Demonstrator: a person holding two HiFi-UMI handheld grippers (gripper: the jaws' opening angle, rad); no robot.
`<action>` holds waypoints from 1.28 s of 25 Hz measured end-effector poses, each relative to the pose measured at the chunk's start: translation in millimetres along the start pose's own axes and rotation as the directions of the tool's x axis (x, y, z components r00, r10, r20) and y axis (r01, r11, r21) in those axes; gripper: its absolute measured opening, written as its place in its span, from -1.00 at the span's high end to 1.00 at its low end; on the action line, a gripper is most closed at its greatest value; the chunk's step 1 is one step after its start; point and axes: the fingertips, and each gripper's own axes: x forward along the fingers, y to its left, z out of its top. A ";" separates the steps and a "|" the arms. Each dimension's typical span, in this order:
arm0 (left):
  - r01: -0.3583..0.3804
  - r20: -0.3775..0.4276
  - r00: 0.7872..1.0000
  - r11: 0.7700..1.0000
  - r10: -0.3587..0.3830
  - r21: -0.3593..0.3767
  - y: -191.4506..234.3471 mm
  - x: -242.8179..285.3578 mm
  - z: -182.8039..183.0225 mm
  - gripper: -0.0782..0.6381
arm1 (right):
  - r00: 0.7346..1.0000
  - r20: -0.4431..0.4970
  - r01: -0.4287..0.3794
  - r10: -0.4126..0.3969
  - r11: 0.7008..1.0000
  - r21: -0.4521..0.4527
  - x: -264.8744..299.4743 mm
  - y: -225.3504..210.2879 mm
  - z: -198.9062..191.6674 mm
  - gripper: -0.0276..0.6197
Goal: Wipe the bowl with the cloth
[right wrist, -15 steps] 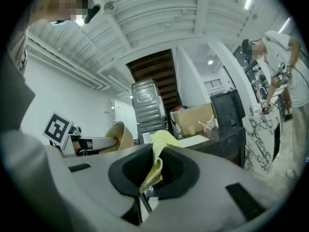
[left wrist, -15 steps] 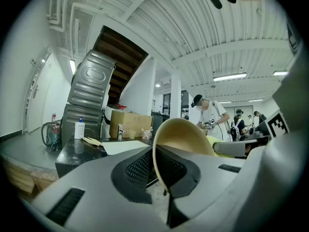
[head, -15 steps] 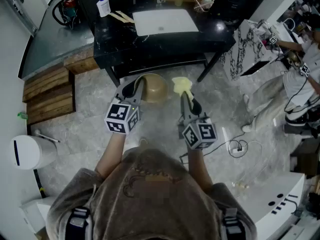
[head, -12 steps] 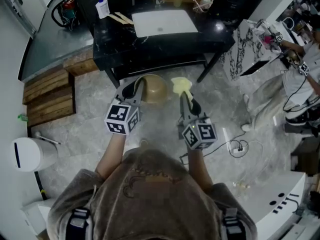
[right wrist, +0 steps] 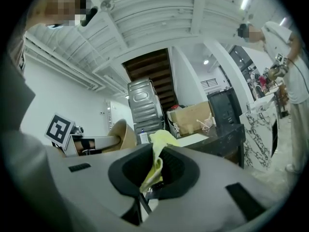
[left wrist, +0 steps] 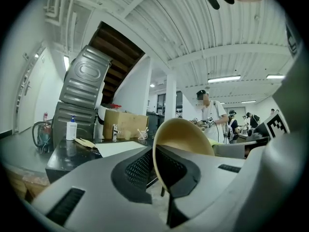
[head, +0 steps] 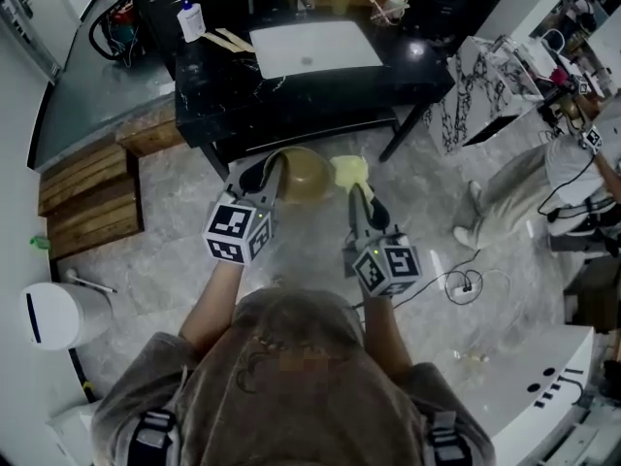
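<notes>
Before the black table [head: 412, 66], we hold the left gripper [left wrist: 162, 172] clamped on the rim of the tan bowl [head: 310, 175], one jaw on each side of the rim, so the bowl hangs tipped in the air just short of the table's near edge. Beside it our right gripper [right wrist: 150, 179] pinches the yellow cloth [head: 350, 170], which stands up from the closed jaws just beside the bowl. Behind both, a white board [head: 315, 47] and a pump bottle [head: 191, 20] rest on the table.
</notes>
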 end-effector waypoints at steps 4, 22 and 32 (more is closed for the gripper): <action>0.022 -0.004 1.000 1.000 -0.022 0.010 10.7 6.2 0.1 0.73 | 1.000 0.012 0.021 -0.021 1.000 -0.001 5.3 -0.2 0.4 0.85; 0.058 -0.004 0.998 0.998 -0.058 0.006 45.7 84.4 2.3 0.73 | 0.997 0.044 0.068 -0.067 0.997 -0.021 78.9 -47.2 14.8 0.85; 0.028 -0.015 0.999 1.000 -0.028 -0.001 73.5 159.4 9.9 0.73 | 0.998 0.049 0.029 -0.029 0.999 -0.016 148.2 -95.5 31.0 0.85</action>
